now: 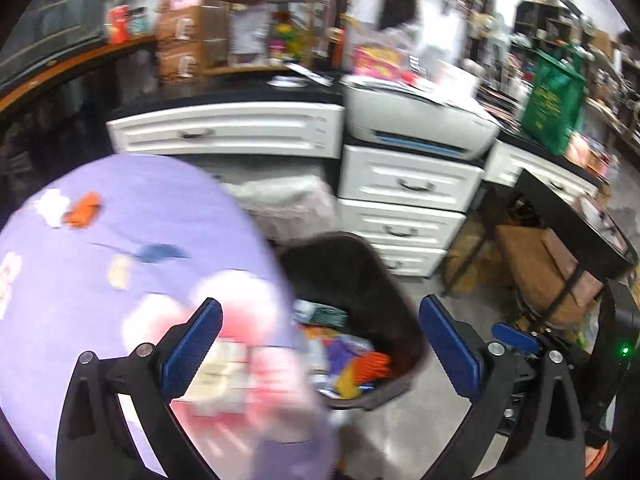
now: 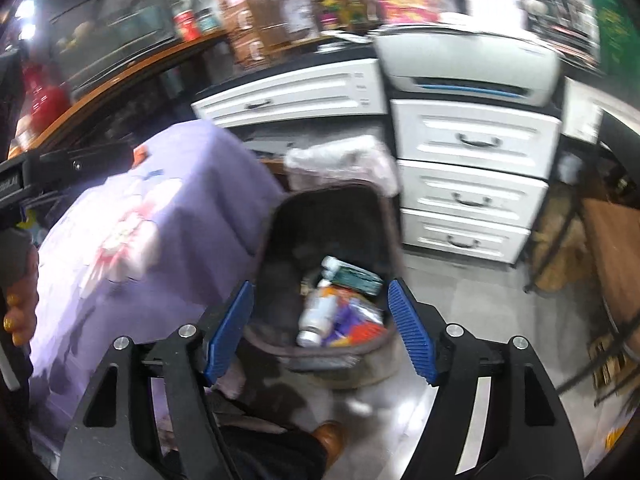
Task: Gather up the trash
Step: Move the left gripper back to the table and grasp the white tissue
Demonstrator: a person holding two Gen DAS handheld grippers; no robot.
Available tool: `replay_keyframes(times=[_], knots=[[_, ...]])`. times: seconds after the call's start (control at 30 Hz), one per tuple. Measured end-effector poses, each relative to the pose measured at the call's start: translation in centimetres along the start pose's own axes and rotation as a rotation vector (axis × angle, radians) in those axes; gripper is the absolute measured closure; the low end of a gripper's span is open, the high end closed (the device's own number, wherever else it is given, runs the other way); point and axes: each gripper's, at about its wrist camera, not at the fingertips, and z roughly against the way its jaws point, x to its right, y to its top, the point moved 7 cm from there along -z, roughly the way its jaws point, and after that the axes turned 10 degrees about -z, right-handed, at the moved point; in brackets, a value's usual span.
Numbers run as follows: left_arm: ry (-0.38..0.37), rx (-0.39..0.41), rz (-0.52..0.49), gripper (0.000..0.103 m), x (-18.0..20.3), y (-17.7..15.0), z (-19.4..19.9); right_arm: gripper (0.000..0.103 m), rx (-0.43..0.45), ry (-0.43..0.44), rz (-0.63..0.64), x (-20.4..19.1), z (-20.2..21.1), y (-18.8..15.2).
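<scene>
- Blue ribbed pads of the left gripper (image 1: 320, 344) sit nearest the lens, spread wide with nothing between them; through the gap show the round table's lilac flowered cloth (image 1: 132, 216) at nine o'clock and the dark brown plastic waste bin (image 1: 352, 268) at twelve.
- Small scraps wait on that cloth at ten to eleven o'clock of the left jaws and well apart from them: a white crumpled piece (image 1: 51, 207), an orange scrap (image 1: 83, 210), a blue scrap (image 1: 159, 252) and a pale yellowish bit (image 1: 119, 273).
- Risk, as I judge it: the frames are smeared with motion blur, so a hurried reach could overshoot, and thin scraps on loose fabric may slide away or the pads may pinch the cloth and drag it.
- Right gripper (image 2: 320, 326) is likewise parted and empty, hanging above the bin mouth, which fills its twelve o'clock.
- Inside the bin lie a white plastic bottle (image 2: 318, 314), a teal box (image 2: 356, 278) and orange and purple wrappers (image 2: 356, 326).
- Second risk: the bin stands just beside the draped cloth, so an arm swinging back to the table could knock its rim.
- White drawer cabinet (image 2: 472, 184) stands at one o'clock, behind the bin.
</scene>
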Motion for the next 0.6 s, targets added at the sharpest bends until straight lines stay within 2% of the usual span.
replay_keyframes(times=[0.13, 0.27, 0.3, 0.37, 0.47, 0.6], knots=[[0.096, 0.015, 0.031, 0.005, -6.4, -0.7, 1.9, 0.033, -0.036, 0.080, 0.067, -4.9, -1.8, 1.1], [0.239, -0.001, 0.084, 0.005, -14.7, -1.7, 2.2, 0.032, -0.046, 0.132, 0.141, -9.6, -3.2, 2.1], [0.292, -0.014, 0.131, 0.005, -17.7, -1.9, 1.9, 0.032, -0.047, 0.142, 0.158, -10.8, -3.5, 2.3], [0.351, -0.033, 0.242, 0.006, -23.2, -2.2, 1.0, 0.032, -0.048, 0.154, 0.186, -12.2, -3.8, 2.8], [0.408, -0.059, 0.350, 0.006, -29.0, -1.9, -1.1, 0.032, -0.060, 0.178, 0.228, -14.6, -4.3, 3.8], [0.431, -0.091, 0.336, 0.010, -33.3, -0.2, -5.0, 0.032, -0.100, 0.209, 0.275, -17.3, -5.7, 5.2]])
